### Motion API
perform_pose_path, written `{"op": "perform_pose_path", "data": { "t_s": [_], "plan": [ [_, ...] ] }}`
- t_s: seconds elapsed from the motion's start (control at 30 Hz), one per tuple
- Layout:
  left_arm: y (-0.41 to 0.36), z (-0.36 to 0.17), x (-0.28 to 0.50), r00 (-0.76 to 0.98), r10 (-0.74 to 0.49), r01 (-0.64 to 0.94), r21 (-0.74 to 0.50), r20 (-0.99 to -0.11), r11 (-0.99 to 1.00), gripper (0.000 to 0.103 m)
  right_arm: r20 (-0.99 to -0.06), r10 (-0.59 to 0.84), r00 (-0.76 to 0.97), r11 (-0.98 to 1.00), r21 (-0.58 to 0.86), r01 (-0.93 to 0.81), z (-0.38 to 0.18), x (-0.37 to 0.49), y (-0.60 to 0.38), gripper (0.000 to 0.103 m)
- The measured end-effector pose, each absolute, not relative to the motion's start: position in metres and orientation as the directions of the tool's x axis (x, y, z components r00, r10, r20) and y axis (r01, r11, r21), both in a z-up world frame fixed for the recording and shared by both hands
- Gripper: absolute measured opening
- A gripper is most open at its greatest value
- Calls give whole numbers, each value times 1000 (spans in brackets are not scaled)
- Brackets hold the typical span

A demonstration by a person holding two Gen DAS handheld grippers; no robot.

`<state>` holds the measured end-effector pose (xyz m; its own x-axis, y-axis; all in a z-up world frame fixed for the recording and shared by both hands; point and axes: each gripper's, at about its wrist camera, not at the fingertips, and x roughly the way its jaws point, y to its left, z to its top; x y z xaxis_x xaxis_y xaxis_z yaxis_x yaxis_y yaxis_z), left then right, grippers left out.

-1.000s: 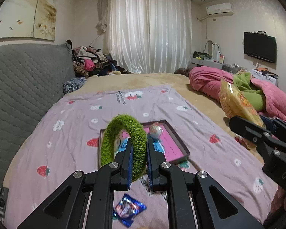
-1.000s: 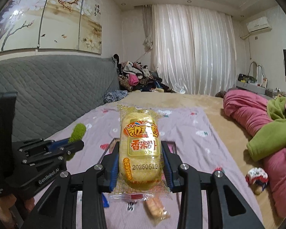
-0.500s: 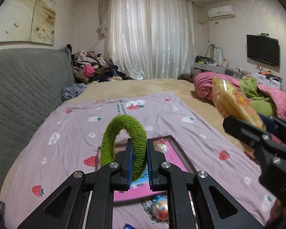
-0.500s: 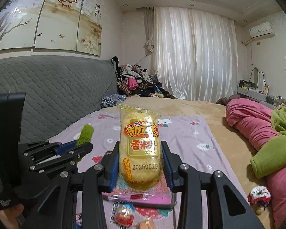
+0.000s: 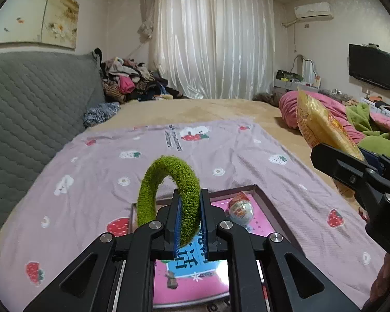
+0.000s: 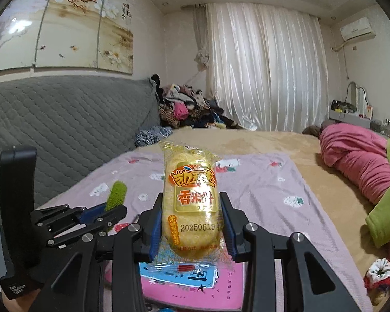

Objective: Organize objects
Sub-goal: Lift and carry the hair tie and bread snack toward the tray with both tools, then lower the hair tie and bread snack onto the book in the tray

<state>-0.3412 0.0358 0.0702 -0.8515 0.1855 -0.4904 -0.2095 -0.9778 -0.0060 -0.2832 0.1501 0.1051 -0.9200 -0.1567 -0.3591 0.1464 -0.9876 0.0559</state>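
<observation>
Between your left gripper [image 5: 189,218] jaws sits a green fuzzy ring [image 5: 169,197], clamped tight, upright. Just past and below those jaws: pink tray [image 5: 270,208] with a foil-wrapped egg [image 5: 240,209] inside. Your right gripper [image 6: 191,223] jaws pinch a yellow rice cracker packet [image 6: 189,200], upright, above the tray's near edge on the strawberry-print sheet [image 5: 91,182].

Fuzzy green cloth ring [image 5: 169,197], glossy crinkled plastic snack wrapper [image 6: 191,202], matt printed cotton sheet [image 5: 221,150], quilted grey headboard [image 5: 33,109]
</observation>
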Motion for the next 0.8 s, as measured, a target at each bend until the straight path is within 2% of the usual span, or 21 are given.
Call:
{"op": "perform_pose_path", "data": {
  "t_s": [0.17,0.4,0.8],
  "plan": [
    [31,34,-367,-822,203,-215,-40,-532,-976,12,-415,-176,-892,-984,90,153,73,-311,162,39],
    [38,-21,-393,-764,211,-234,-43,-609,-971,12,-551,-110,-828,-994,41,105,14,-350,182,39],
    [40,-58,-401,-697,196,-228,-46,-690,-973,12,-671,-92,-735,-990,-16,138,-28,-361,170,39]
  ]
}}
